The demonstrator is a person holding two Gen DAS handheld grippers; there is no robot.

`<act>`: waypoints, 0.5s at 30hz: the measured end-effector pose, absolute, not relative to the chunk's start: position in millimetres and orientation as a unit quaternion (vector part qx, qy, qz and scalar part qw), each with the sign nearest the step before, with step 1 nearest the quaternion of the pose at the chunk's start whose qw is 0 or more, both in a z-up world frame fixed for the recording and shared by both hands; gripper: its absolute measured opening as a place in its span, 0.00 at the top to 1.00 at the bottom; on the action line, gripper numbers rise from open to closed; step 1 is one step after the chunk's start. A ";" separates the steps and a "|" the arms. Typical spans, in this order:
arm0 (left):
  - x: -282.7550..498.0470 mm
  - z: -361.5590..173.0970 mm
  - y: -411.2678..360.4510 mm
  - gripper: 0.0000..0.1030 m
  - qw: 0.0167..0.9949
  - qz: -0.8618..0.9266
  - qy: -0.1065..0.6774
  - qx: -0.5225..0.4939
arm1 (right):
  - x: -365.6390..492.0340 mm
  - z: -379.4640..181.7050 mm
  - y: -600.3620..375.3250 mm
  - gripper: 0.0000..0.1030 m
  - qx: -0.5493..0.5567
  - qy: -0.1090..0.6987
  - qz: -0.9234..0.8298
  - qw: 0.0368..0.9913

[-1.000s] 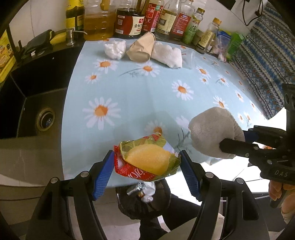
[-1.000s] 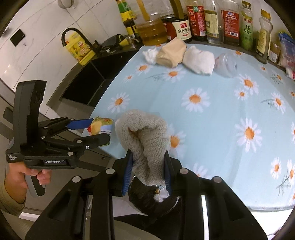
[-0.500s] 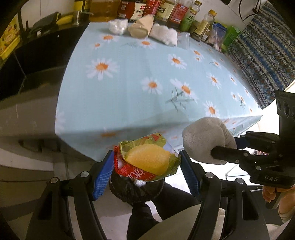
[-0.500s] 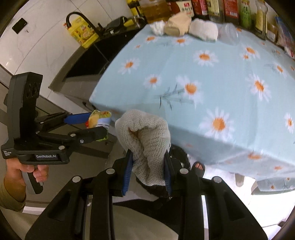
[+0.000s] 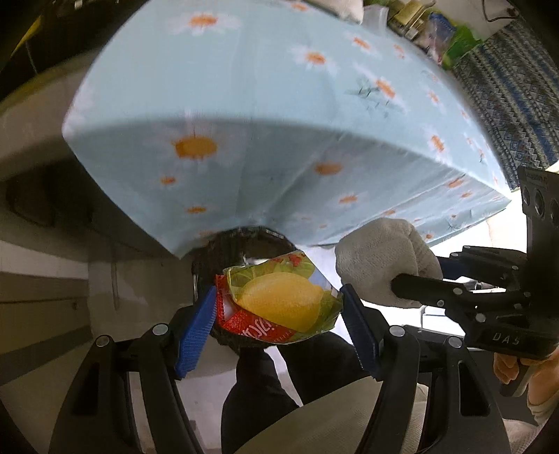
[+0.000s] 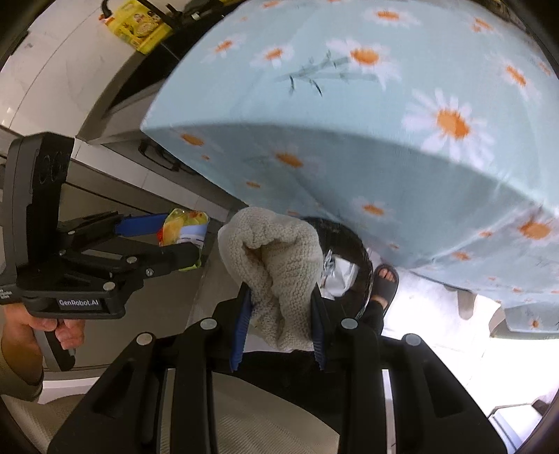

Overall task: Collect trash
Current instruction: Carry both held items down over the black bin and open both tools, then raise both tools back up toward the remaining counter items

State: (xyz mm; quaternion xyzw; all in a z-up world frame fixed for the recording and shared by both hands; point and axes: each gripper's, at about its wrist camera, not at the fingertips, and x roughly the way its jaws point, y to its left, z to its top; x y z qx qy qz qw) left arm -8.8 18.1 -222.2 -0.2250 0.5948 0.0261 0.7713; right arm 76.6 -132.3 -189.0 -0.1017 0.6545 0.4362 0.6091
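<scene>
My left gripper (image 5: 277, 307) is shut on a crumpled snack wrapper (image 5: 279, 300), yellow, green and red. It holds the wrapper just above a black mesh trash bin (image 5: 241, 244) on the floor below the table edge. My right gripper (image 6: 281, 307) is shut on a beige knitted cloth (image 6: 276, 251), also over the bin (image 6: 349, 244), which holds silver foil trash (image 6: 339, 276). In the right wrist view the left gripper (image 6: 174, 237) with the wrapper (image 6: 181, 228) is to the left. In the left wrist view the cloth (image 5: 380, 262) is to the right.
The table with a light blue daisy tablecloth (image 5: 244, 104) hangs over the bin. Bottles and packets (image 5: 436, 31) stand at its far edge. A cabinet front (image 6: 104, 174) is at the left. A sandalled foot (image 6: 384, 283) is beside the bin.
Both grippers have dropped from above the tabletop to below its front edge, over the bin, still holding the wrapper and the cloth.
</scene>
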 end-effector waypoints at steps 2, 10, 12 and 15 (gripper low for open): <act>-10.1 -233.8 16.8 0.33 0.762 0.026 0.604 -0.231 | 79.1 -196.0 -130.6 0.69 -0.100 0.660 0.433 0.606; -9.9 -269.5 19.1 0.28 0.721 0.019 0.634 -0.280 | 87.9 -212.5 -126.5 0.52 -0.075 0.676 0.420 0.601; -10.8 -274.3 21.4 0.22 0.716 0.026 0.638 -0.283 | 88.1 -213.0 -126.6 0.48 -0.070 0.679 0.417 0.600; -11.1 -278.0 25.0 0.21 0.712 0.031 0.641 -0.285 | 89.2 -213.6 -127.2 0.44 -0.065 0.682 0.416 0.598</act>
